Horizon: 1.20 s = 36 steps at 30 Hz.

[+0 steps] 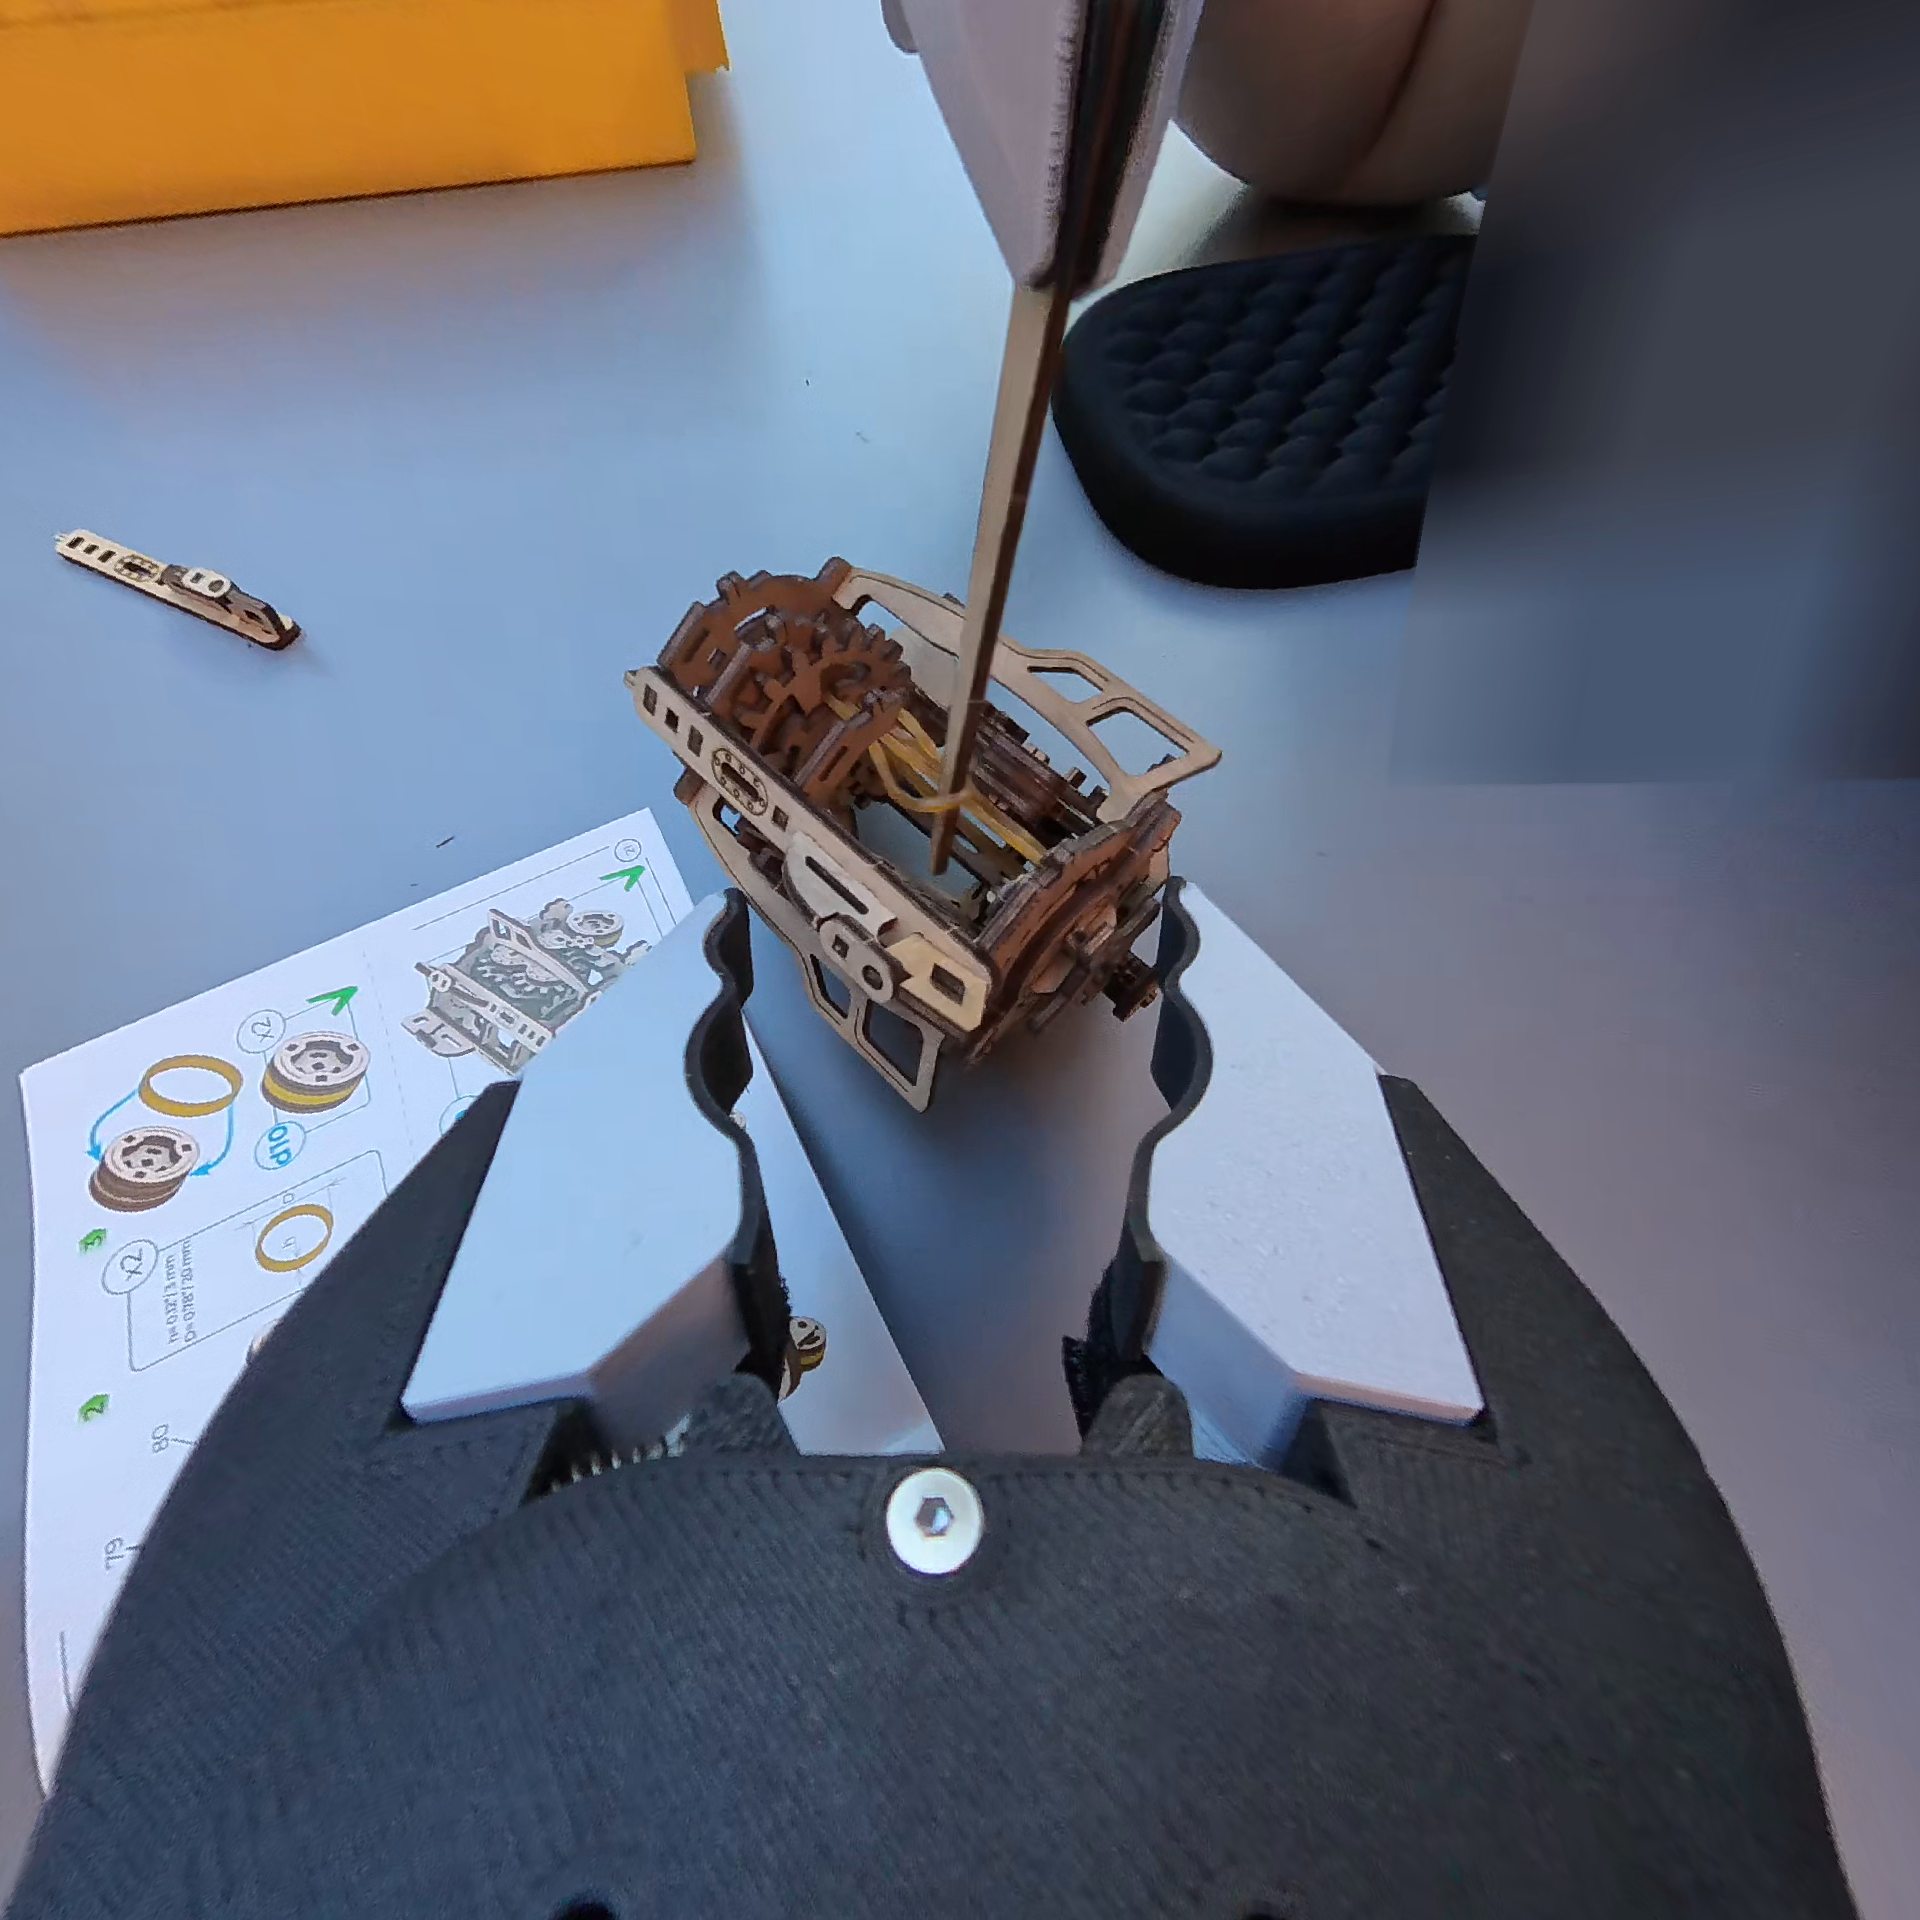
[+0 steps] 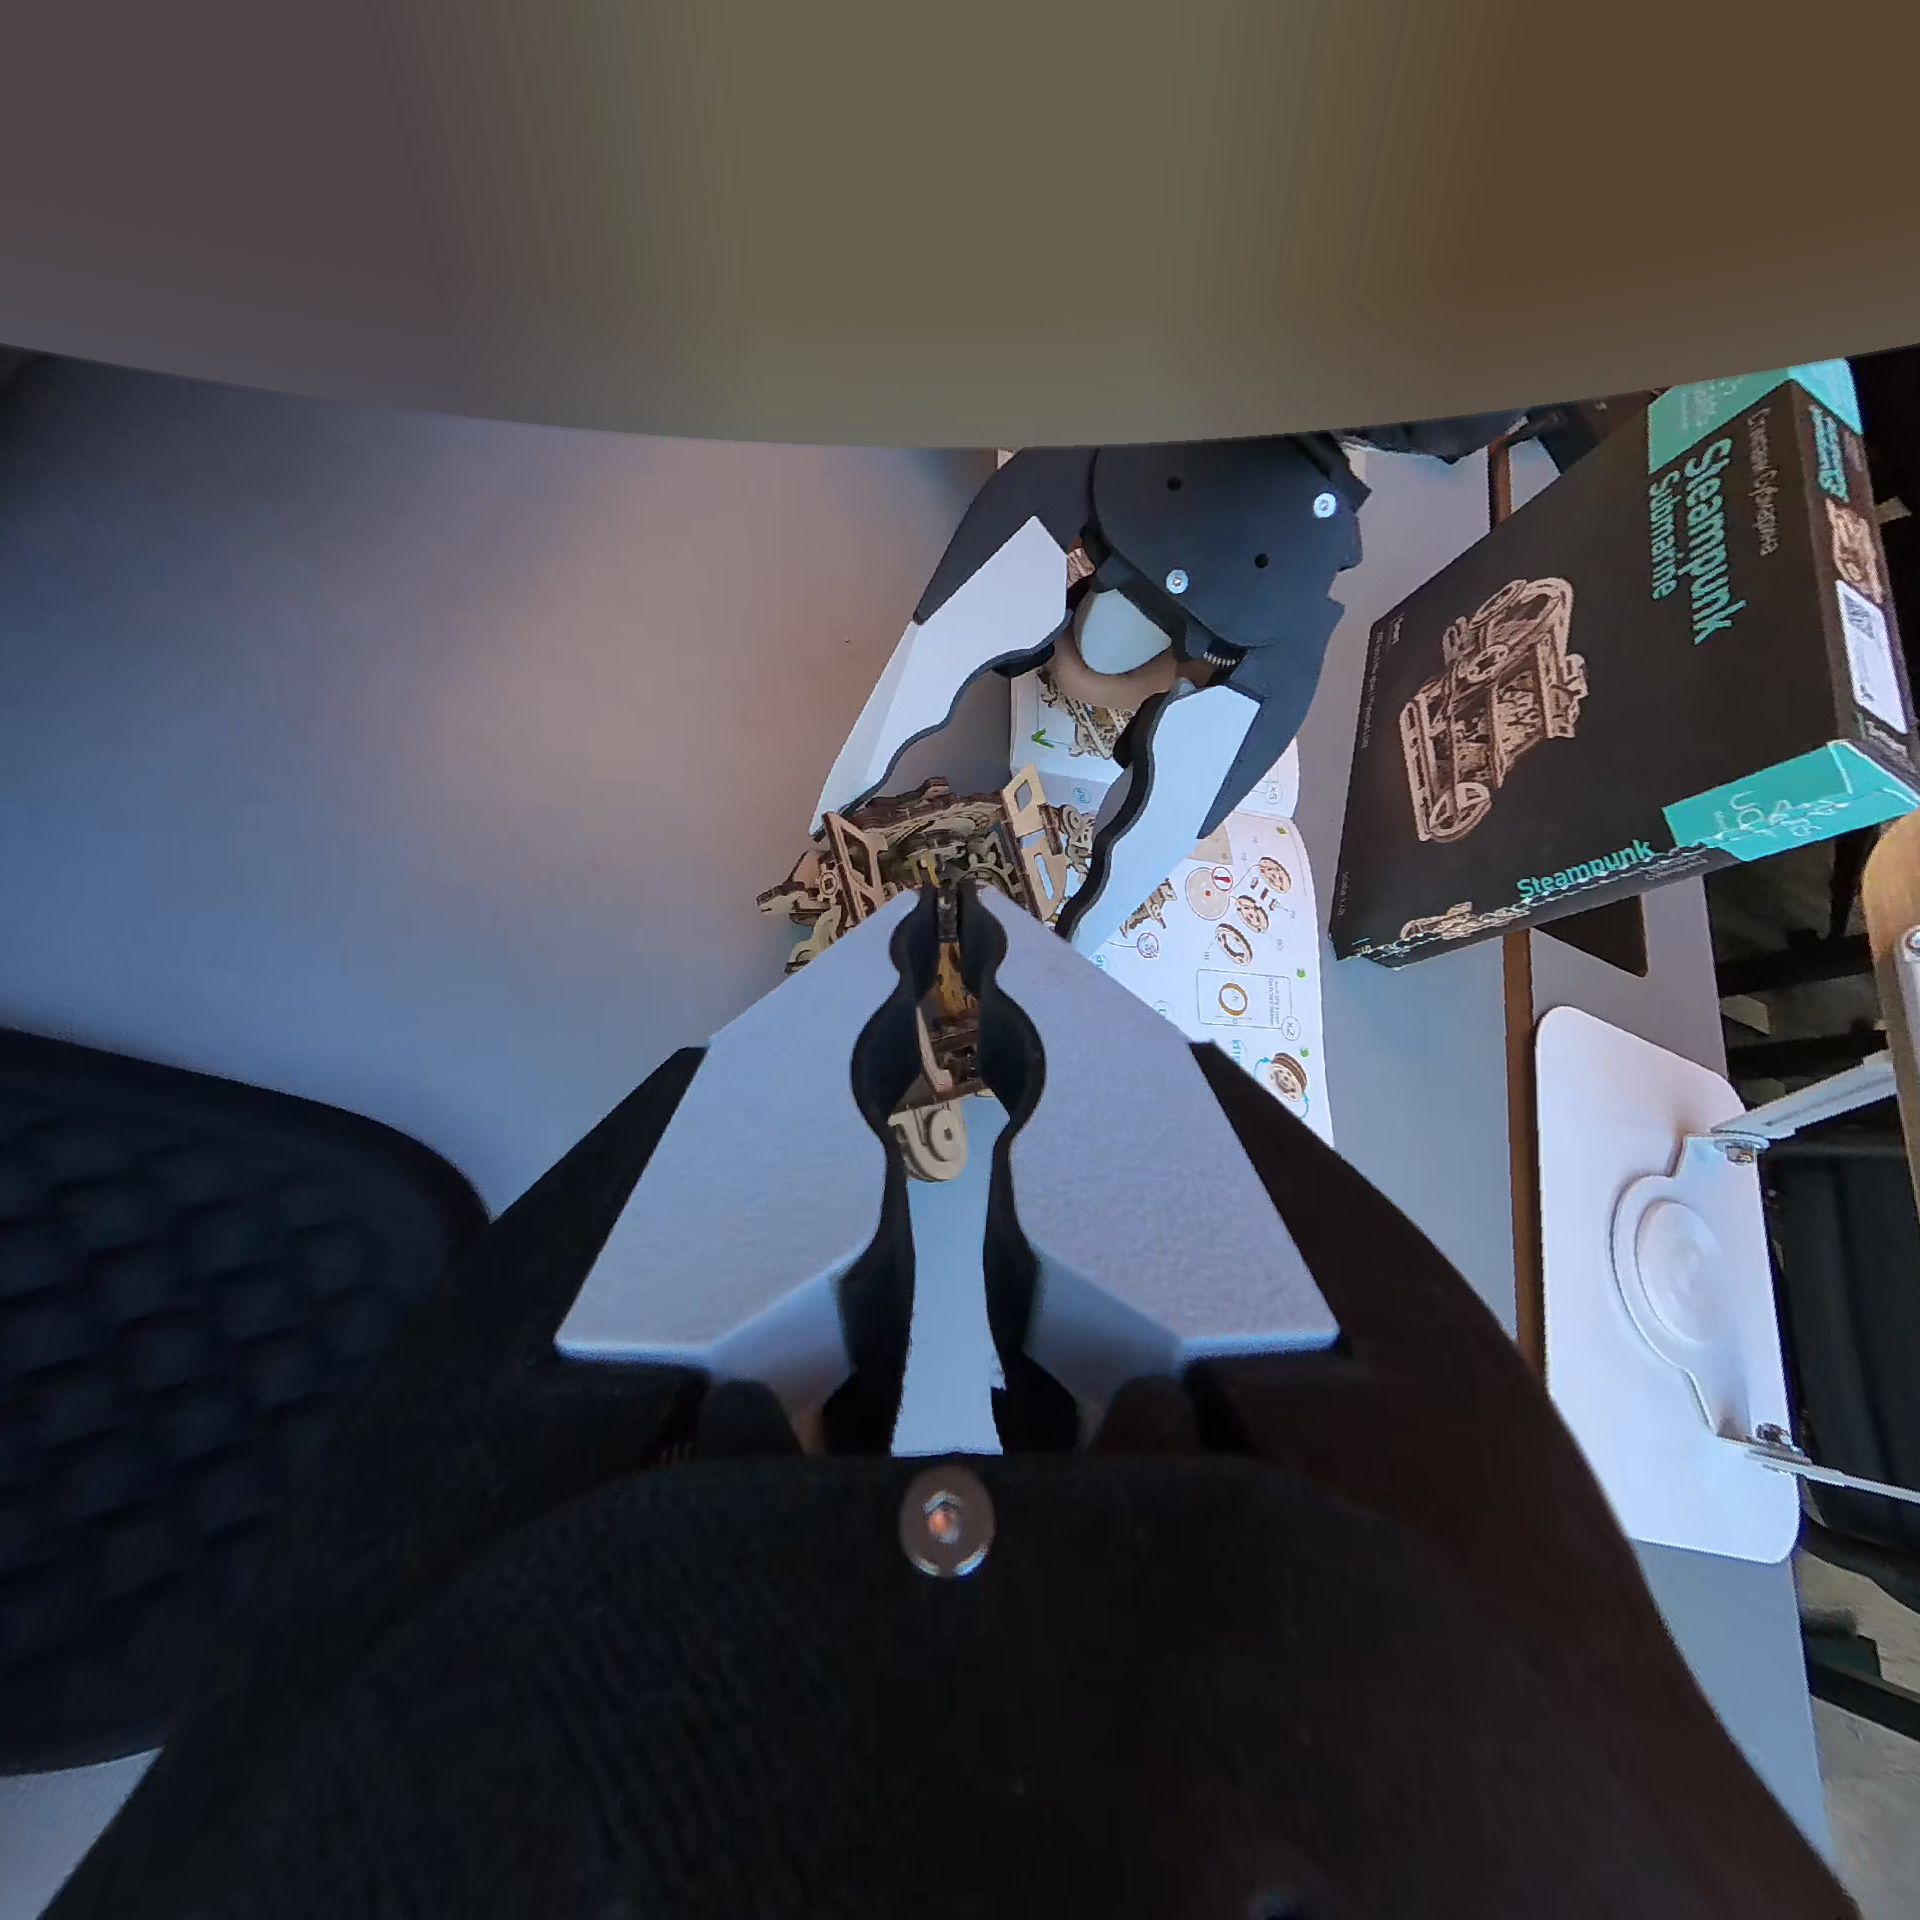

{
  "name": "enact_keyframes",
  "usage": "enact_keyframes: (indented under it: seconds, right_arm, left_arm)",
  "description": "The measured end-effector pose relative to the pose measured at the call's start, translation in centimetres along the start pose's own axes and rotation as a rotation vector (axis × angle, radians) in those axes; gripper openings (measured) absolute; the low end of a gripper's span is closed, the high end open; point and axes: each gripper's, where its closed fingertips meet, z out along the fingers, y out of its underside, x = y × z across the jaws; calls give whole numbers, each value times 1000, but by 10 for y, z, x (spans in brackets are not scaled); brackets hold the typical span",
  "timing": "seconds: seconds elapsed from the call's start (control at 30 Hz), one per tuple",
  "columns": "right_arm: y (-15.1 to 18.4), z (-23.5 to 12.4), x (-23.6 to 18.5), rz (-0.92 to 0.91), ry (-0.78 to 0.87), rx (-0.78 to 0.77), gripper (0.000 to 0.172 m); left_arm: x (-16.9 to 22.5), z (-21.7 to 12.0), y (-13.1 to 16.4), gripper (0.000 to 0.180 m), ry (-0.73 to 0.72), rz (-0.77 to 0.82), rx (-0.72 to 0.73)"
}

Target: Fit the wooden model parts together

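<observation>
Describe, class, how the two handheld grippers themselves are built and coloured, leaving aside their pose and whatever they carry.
Both match. The left gripper has a rounded black body with a ribbed, printed-looking texture, one silver hex-socket screw at its centre, and two pale grey wedge-shaped fingers lined with wavy black pads. The right gripper shows the same black body, centre screw and grey fingers. No cables or sleeves show.

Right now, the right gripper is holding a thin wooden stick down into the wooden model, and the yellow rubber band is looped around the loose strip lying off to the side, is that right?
One detail is wrong. The yellow rubber band loops around the thin wooden stick itself, inside the wooden model, not the loose strip, which lies bare on the table. The left wrist view shows it. The right gripper does hold the stick.
</observation>
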Motion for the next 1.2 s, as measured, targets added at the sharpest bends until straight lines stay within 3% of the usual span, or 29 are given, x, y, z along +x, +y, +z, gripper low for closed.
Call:
enact_keyframes:
  seconds: [0.23, 0.37, 0.47, 0.53, 0.67, 0.87, 1.0, 1.07, 1.2]
  right_arm:
    - [2, -5, 3, 31, 7, 2, 1]
    - [4, -4, 2, 34, 6, -3, 1]
    - [5, -6, 3, 40, 6, -2, 1]
    - [4, -8, 4, 41, 10, 7, 1]
    - [3, -13, 6, 42, 19, 18, 1]
    - [3, -17, 8, 62, 27, 27, 1]
    - [5, -16, 9, 86, 20, 35, 1]
    - [4, -15, 9, 82, 16, 40, 1]
    - [0, -14, 10, 85, 24, 56, 1]
  left_arm:
    - [1, 1, -1, 82, 8, -22, 11]
    - [4, 7, -4, 123, 18, -185, -17]
    - [7, 10, -12, 127, -12, -300, 39]
    - [0, 12, -7, 128, -118, -345, 39]
    - [-11, 11, -1, 117, -329, -412, 42]
    - [-13, 1, -16, 103, -353, -506, 156]
    - [-8, 2, -18, 91, -354, -493, 157]
    - [-5, 1, -21, 75, -341, -468, 166]
    - [-1, -2, -17, 74, -301, -417, 142]
